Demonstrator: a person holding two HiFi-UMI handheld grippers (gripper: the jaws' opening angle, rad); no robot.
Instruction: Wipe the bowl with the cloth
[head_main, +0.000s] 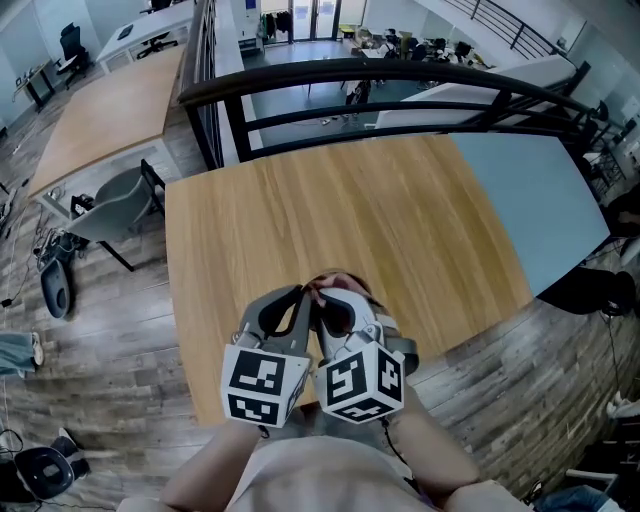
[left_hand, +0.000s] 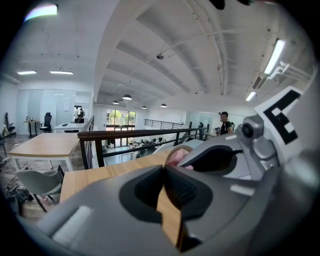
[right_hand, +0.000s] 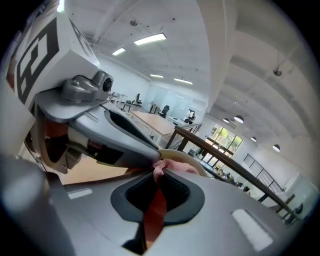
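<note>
In the head view both grippers meet low over the near edge of the wooden table (head_main: 350, 200). A beige bowl (head_main: 340, 279) is held up between them, mostly hidden. My left gripper (head_main: 303, 297) is shut on the bowl's rim: in the left gripper view a tan edge of the bowl (left_hand: 168, 215) runs between the left gripper's (left_hand: 164, 170) pads. My right gripper (head_main: 330, 305) is shut on a pink cloth (right_hand: 161, 166), which lies bunched against the inside of the bowl (right_hand: 186, 157). The cloth (left_hand: 175, 158) also shows just behind the left jaws.
A dark railing (head_main: 400, 75) runs along the table's far edge, with a lower floor beyond it. A grey chair (head_main: 115, 205) stands left of the table. The table ends close in front of the person, and a light blue surface (head_main: 540, 190) adjoins it on the right.
</note>
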